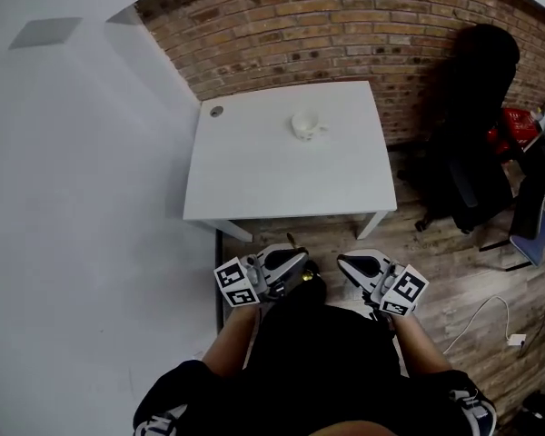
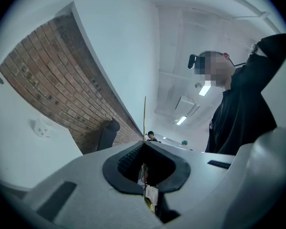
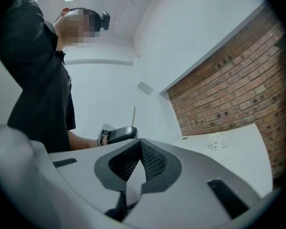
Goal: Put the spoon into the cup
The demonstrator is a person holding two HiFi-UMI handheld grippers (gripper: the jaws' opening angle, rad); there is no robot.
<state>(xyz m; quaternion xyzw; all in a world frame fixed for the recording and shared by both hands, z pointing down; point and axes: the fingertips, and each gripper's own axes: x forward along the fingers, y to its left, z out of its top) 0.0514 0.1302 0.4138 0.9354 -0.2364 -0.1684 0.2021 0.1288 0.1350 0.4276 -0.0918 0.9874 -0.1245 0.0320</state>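
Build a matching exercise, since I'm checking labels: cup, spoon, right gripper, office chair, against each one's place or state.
1 cup
2 spoon
3 right gripper
4 office chair

A shut, empty
B on the white table
C on the floor, right of the table
D clamped in the left gripper

Pairs: 1-B, 2-D, 3-A, 4-C

One white table [image 1: 254, 184], one white cup [image 1: 306, 125] far on it, one thin gold spoon [image 2: 144, 118], two grippers near, left gripper [image 1: 298, 260], right gripper [image 1: 345, 263], one black chair [image 1: 477, 125] far right, one brick wall [image 1: 345, 25].
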